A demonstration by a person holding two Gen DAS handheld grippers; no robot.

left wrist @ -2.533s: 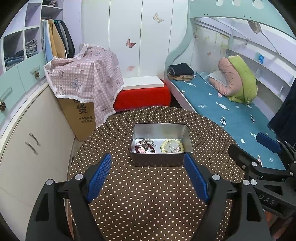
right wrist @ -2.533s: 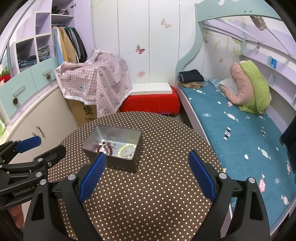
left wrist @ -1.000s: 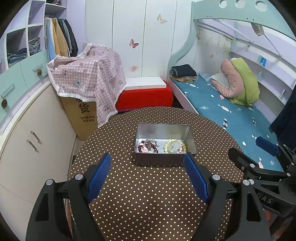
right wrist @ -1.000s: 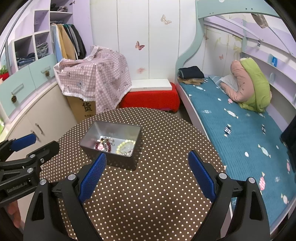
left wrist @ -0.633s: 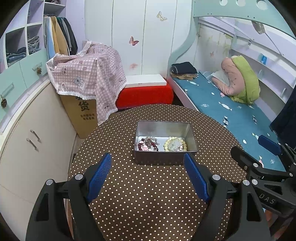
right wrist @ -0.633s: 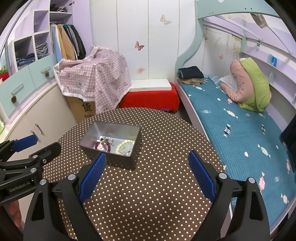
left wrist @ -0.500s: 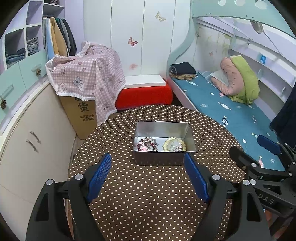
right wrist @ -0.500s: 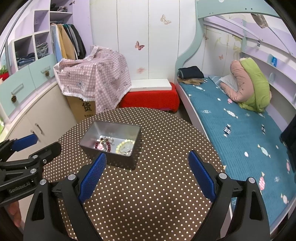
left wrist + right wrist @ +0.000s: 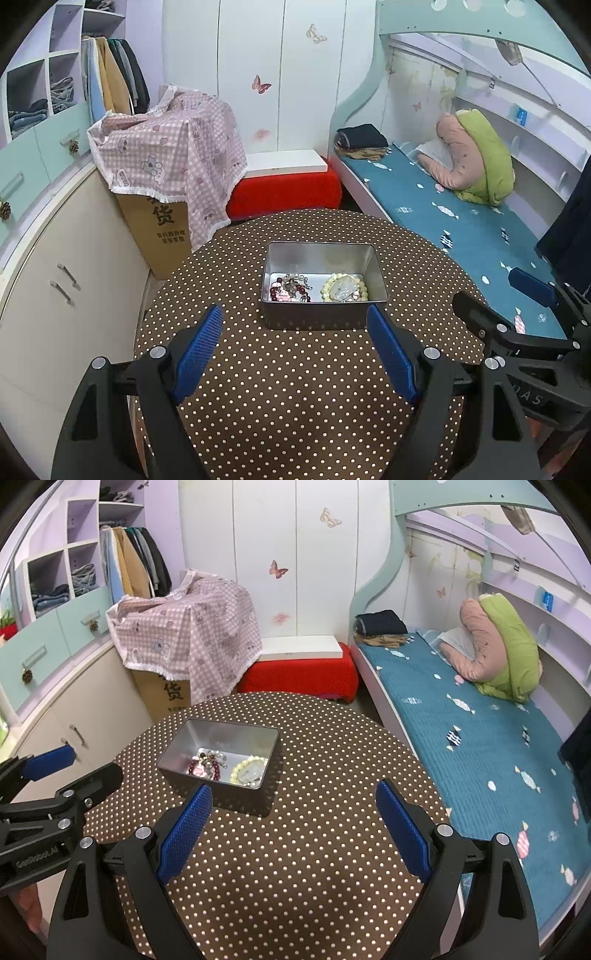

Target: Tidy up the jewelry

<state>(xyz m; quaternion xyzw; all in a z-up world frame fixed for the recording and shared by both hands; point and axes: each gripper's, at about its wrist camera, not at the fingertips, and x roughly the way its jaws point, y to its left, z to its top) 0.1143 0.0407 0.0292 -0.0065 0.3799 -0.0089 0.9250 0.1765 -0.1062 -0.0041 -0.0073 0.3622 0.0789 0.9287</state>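
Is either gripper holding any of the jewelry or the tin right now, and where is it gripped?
Nothing is held. The left gripper and right gripper are open and empty; the jewelry lies in the tin.

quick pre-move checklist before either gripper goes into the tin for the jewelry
1. Left gripper open and empty: ok.
2. Right gripper open and empty: ok.
3. Metal tin upright on the dotted table, open top: ok.
4. Jewelry visible inside: dark red bead bracelet on the left, pale bead bracelet on the right: ok.
5. The two pieces free of each other: cannot tell; the red one looks tangled with a silvery piece.
6. Path from the left gripper to the tin clear: ok.
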